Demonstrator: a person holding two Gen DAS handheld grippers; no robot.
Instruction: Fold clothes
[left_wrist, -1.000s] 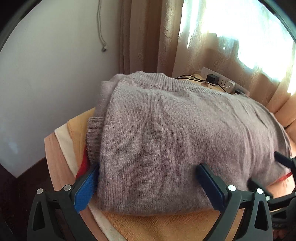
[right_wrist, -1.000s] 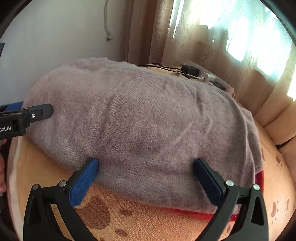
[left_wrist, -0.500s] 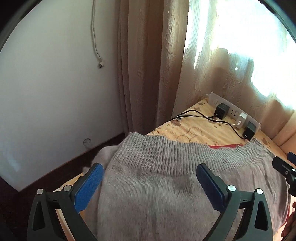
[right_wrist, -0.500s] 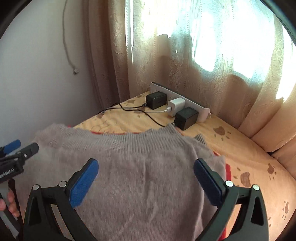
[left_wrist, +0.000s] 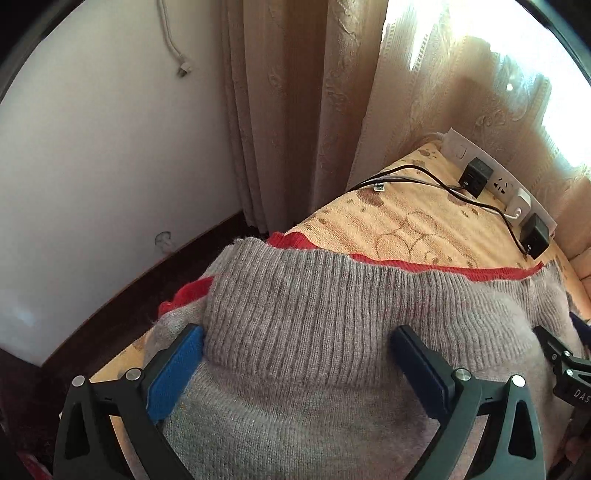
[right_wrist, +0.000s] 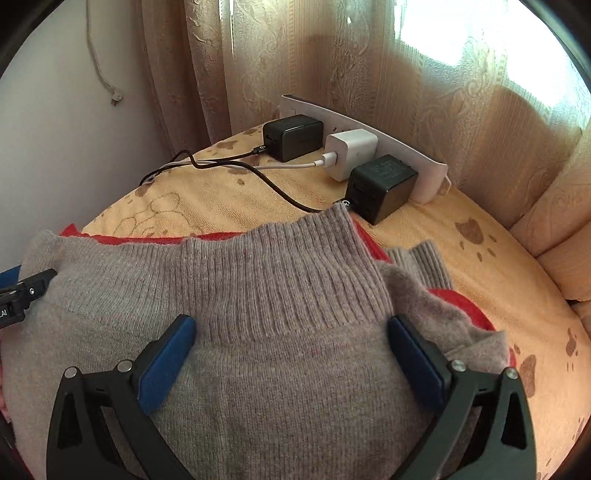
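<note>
A grey knit sweater (left_wrist: 332, 332) lies on a red garment (left_wrist: 406, 264) on the orange-clothed table. Its ribbed hem (left_wrist: 314, 295) runs across the far side. My left gripper (left_wrist: 299, 354) is open, low over the sweater, with the ribbed band spanning the gap between its blue pads (left_wrist: 173, 373). In the right wrist view the same sweater (right_wrist: 277, 350) fills the foreground and my right gripper (right_wrist: 291, 343) is open, straddling the ribbed hem (right_wrist: 295, 273) near its right corner. Each gripper's tip shows at the edge of the other's view.
A white power strip (right_wrist: 413, 147) with two black adapters and a white charger (right_wrist: 351, 151) lies at the table's far edge, with cables (right_wrist: 229, 166) trailing left. Beige curtains (left_wrist: 295, 110) hang behind it. A white wall (left_wrist: 92, 166) is at left. The orange cloth (right_wrist: 480, 258) is bare at right.
Both grippers have moved forward across the sweater from its near folded edge to the ribbed hem. More of the red garment and the power strip shows beyond.
</note>
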